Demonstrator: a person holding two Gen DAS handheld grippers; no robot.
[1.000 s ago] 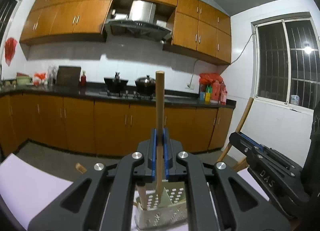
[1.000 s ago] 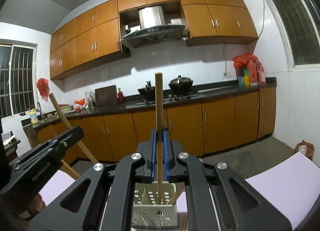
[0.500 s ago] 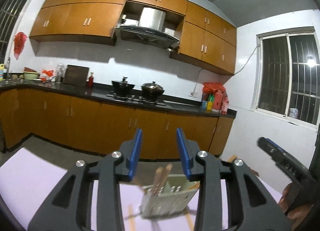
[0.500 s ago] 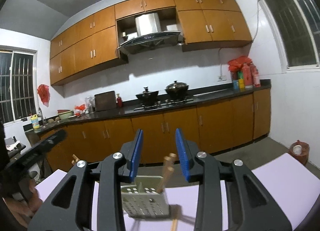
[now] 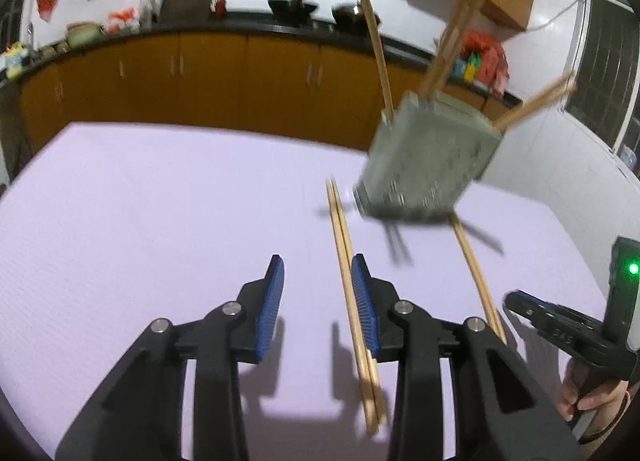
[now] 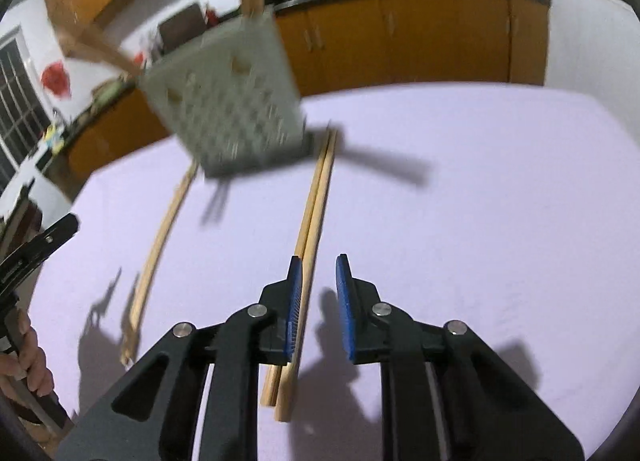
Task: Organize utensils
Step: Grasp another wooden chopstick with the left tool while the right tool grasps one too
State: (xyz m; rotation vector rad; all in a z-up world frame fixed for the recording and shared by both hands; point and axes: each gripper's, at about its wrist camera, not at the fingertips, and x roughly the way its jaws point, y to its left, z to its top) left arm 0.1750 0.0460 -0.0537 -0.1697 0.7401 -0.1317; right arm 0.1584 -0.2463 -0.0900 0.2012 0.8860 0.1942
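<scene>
On the lilac mat [image 5: 160,201], chopsticks [image 5: 352,293] lie before a perforated holder [image 5: 428,165]; orange cabinets [image 5: 200,73] stand behind. My left claw [image 5: 316,293] and right claw [image 6: 318,293] gape, holding nothing. Lettering on the claw is too blurred to read.

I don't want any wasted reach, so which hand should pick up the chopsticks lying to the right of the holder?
Right. The right gripper is open, with that pair just inside its left finger. The left gripper sits over the other pair, across the holder.
</scene>
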